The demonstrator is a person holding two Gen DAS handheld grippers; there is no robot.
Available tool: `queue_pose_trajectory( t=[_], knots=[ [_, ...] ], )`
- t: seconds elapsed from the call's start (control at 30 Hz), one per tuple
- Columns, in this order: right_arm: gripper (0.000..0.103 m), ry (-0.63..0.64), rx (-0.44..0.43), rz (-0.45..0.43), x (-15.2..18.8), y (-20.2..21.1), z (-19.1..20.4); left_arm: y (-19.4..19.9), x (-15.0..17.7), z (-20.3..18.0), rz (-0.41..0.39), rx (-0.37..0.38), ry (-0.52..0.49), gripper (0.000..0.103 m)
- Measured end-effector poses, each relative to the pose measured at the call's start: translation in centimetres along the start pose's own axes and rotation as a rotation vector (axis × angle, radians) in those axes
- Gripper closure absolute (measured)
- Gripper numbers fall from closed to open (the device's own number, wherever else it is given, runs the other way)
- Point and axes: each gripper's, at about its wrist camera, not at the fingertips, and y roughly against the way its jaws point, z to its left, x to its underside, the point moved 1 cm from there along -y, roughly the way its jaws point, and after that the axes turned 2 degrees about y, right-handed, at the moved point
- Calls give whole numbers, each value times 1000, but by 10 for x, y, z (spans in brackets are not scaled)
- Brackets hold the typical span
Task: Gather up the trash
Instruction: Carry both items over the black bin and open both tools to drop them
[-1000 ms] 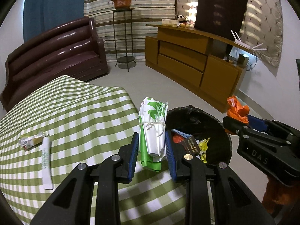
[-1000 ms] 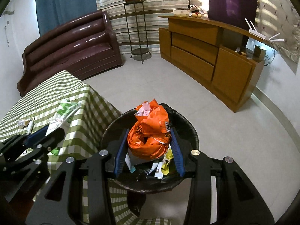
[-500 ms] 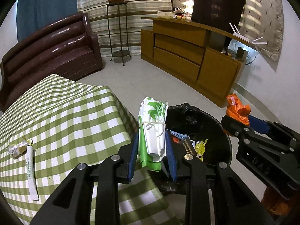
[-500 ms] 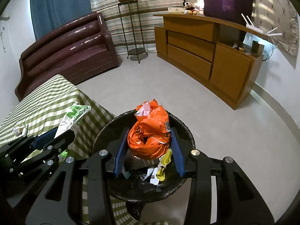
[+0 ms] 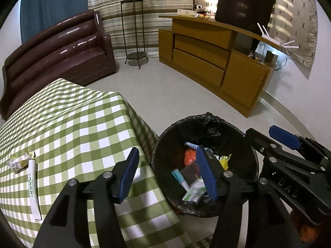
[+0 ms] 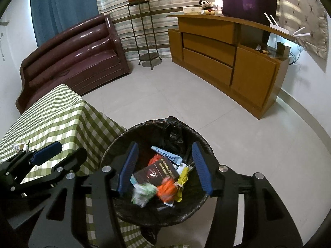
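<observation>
Drop step: my left claw and right claw, jaws just spread, hang empty over the trash bin; next I fetch crumpled paper and white tube from the surface.

A table covered with a green-and-white checked cloth stands on a pale tiled floor. Near the cloth's left edge lies a crumpled paper wad, and just beside it a long white wrapper lies flat. On the floor, close against the table's corner, stands a bin lined with a black bag, with mixed litter inside.
</observation>
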Motion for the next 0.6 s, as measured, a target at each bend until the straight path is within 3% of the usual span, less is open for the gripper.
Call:
queue_pose_trajectory(
  t=[0.5,0.6],
  knots=[
    [48,-3,19,2,-1,3,-2,11,-1,11,-21,-13,18,46],
    [43,3,27,-7,-1,5,1,16,-1,16,-32,-23,22,45]
  ],
)
